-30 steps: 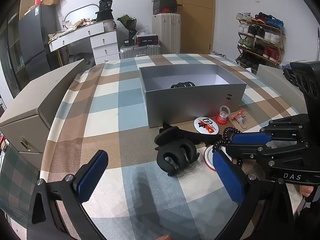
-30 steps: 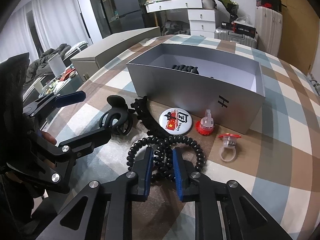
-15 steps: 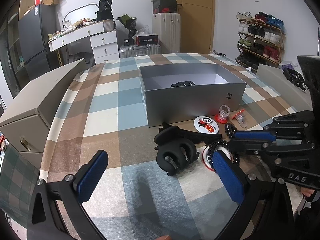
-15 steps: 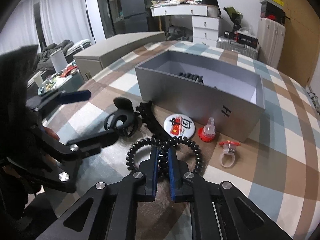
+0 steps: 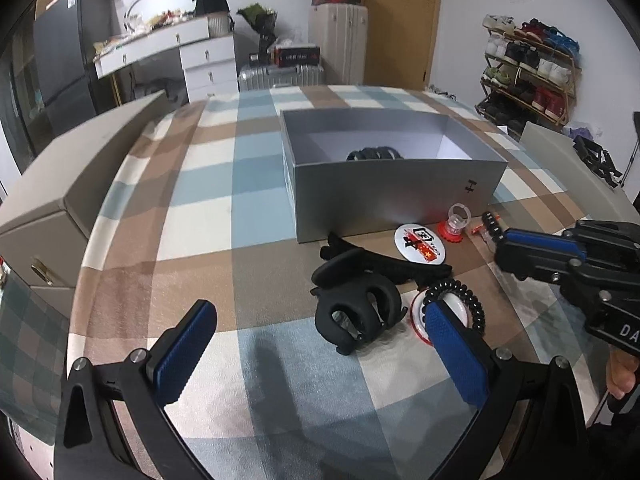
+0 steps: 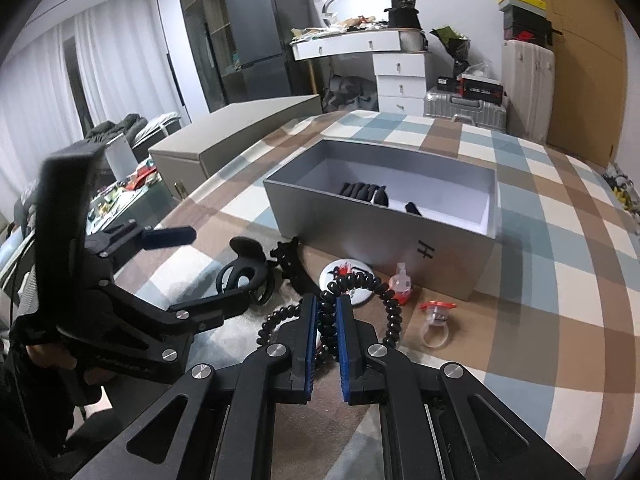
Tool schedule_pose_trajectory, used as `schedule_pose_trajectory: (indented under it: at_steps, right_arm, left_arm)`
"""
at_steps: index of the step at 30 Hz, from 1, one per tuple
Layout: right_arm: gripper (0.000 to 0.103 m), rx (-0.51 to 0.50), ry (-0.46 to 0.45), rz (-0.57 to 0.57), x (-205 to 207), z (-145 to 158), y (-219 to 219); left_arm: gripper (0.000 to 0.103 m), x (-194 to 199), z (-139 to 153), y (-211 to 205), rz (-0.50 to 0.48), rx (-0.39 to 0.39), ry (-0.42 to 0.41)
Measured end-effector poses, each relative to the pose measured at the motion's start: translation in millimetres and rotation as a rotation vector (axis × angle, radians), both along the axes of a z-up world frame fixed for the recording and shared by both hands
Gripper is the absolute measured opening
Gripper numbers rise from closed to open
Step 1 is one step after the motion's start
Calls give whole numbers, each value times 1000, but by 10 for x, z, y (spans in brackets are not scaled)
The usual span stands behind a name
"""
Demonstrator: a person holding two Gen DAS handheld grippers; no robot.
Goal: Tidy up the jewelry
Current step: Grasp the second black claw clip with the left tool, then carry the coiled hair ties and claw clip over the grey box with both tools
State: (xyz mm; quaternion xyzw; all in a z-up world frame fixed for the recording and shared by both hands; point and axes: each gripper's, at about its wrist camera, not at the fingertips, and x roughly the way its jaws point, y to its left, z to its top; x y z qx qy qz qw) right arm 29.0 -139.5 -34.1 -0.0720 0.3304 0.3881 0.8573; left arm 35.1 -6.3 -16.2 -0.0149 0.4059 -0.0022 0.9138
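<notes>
**Entry: black spiral hair tie, in grip, bound for the grey box**

Item: black spiral hair tie. Held by the right hand-held gripper, whose blue pads are closed on one strand of the coil; the rest of the loop hangs free ahead of the fingers, above the checked cloth of the desk.

Destination: open grey box toward the far edge of the desk, already holding dark items.

Handling, as judged: lift high enough to clear the box's near wall, since the slack loop may snag it; release only once the coil is over the white floor.

Left hand-held gripper: wide open, empty, poised near the black claw clip.

Adjacent along the box's near wall: round badge, two toy rings.
</notes>
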Motion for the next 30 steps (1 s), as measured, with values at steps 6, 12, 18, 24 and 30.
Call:
schedule_pose_trajectory:
  at_steps: [6,12,18,24,30]
  right_arm:
    - [9,20,5,-8,30,27,-52]
    - [9,32,3,-16,27,53,-98]
    - [9,38,-2,-24,21,70,-105]
    - [9,59,-11,-34,17,114,-136]
    - [9,128,3,-47,42,215,-259]
  left_arm:
    - [84,44,-23,-55,-25,-7,32]
    - [42,66,-55,-109,-64,-10,60]
    - [42,0,34,-124,-85,-10,12]
    - [42,-28,134,-97,-71,-23,-42]
    - [42,-3,280,-37,-25,-46,-85]
